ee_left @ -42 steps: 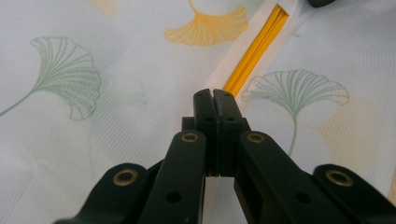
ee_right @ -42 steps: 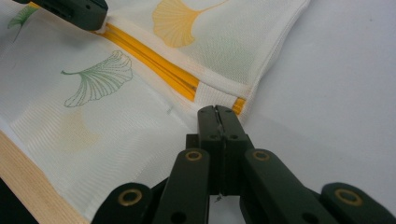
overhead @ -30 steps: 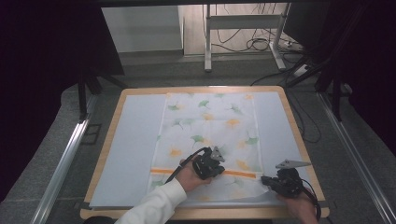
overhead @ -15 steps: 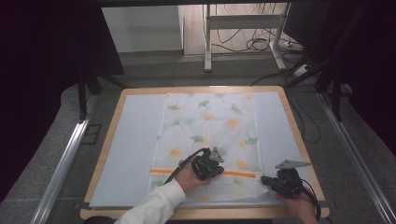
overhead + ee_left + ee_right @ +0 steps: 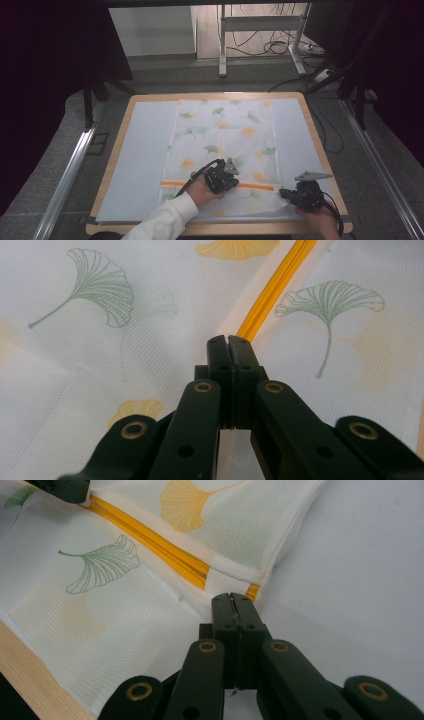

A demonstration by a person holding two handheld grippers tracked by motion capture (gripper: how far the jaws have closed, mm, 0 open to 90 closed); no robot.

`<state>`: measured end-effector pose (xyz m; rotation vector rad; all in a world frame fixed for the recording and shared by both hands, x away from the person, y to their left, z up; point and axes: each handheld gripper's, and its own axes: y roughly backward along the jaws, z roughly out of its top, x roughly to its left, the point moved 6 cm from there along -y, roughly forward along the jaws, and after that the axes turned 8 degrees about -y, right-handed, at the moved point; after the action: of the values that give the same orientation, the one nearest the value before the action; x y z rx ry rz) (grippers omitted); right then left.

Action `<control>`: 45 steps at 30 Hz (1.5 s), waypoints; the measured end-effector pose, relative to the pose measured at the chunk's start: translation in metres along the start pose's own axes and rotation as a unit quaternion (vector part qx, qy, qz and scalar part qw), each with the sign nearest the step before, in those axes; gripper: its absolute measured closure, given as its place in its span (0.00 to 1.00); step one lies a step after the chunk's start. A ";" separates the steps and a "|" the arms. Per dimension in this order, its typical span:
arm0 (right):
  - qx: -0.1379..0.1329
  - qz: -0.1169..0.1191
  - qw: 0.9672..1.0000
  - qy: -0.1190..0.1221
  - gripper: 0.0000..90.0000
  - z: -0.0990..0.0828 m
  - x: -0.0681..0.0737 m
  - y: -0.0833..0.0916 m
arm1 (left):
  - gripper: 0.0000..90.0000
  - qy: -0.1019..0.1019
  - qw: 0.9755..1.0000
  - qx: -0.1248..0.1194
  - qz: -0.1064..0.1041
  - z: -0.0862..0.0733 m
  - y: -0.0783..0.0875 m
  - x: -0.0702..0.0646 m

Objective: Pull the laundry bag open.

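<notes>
Cloth (image 5: 222, 145) unmoved since earlier; left tool (image 5: 226, 179) and right tool (image 5: 287, 195) both clamp it.

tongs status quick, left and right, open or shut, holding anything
Left tongs: shut, tips on the cloth beside its orange stripe; a pinch of fabric cannot be told.
Right tongs: shut at the cloth's edge; a grip cannot be told.
</notes>
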<state>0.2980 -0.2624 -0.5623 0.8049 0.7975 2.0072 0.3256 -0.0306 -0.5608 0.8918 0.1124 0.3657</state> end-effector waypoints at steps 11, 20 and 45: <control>0.000 0.000 1.000 -0.001 1.00 0.000 0.000 0.000 | 1.00 0.014 1.000 -0.003 0.000 -0.010 0.007 0.005; 0.000 0.001 1.000 0.001 1.00 0.000 0.000 0.000 | 1.00 0.024 1.000 0.003 0.011 -0.023 0.016 0.012; 0.000 0.000 1.000 0.003 1.00 0.000 0.000 0.000 | 1.00 0.038 0.999 0.004 0.019 -0.046 0.032 0.016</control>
<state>0.2980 -0.2623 -0.5623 0.7989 0.8024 2.0107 0.3205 0.0272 -0.5639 0.8896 0.1680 0.4358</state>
